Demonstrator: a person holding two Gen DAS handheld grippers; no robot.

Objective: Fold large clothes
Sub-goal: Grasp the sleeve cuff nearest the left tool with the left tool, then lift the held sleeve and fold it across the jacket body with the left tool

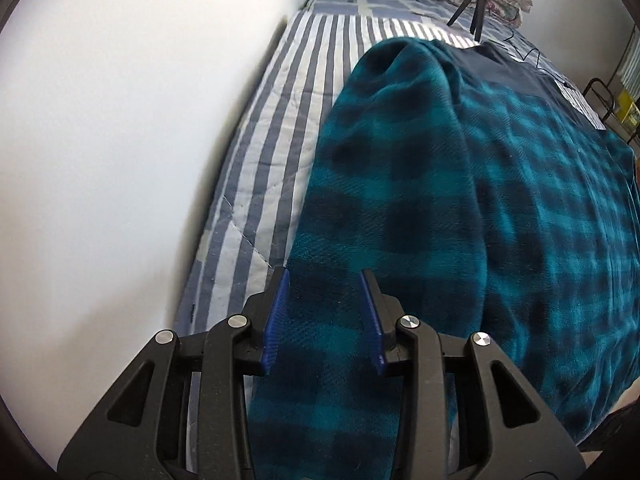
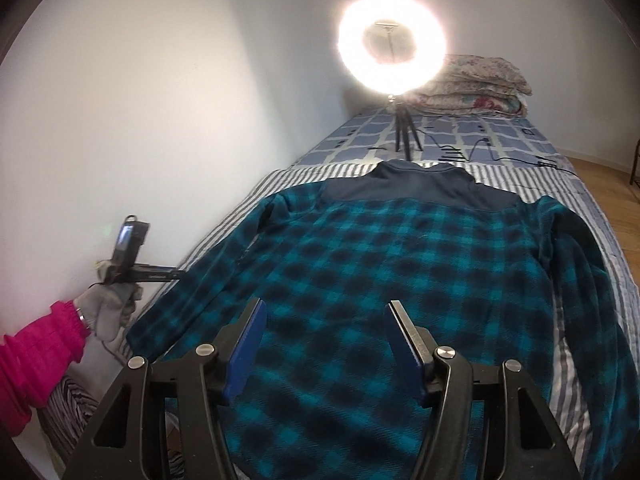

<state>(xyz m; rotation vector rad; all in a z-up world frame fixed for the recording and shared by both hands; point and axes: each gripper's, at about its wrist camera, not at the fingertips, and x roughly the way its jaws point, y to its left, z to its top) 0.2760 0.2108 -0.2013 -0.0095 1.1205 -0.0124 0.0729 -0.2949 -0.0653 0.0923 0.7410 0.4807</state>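
Observation:
A teal and black plaid fleece shirt point(image 2: 400, 264) with a dark navy yoke lies flat, back up, on the bed, sleeves along its sides. In the left wrist view its left sleeve point(image 1: 384, 184) runs from the shoulder toward me. My left gripper point(image 1: 325, 280) is open, its blue pads either side of the sleeve's lower part; I cannot tell whether they touch the cloth. It also shows in the right wrist view point(image 2: 176, 274), held by a gloved hand at the sleeve's edge. My right gripper point(image 2: 326, 308) is open and empty above the shirt's lower middle.
The bed has a blue and white striped cover point(image 1: 280, 128). A lit ring light point(image 2: 392, 48) on a small tripod point(image 2: 405, 136) stands beyond the collar, with cables point(image 2: 500, 156) and folded quilts point(image 2: 476, 88) behind. A white wall point(image 1: 120, 140) borders the bed's left side.

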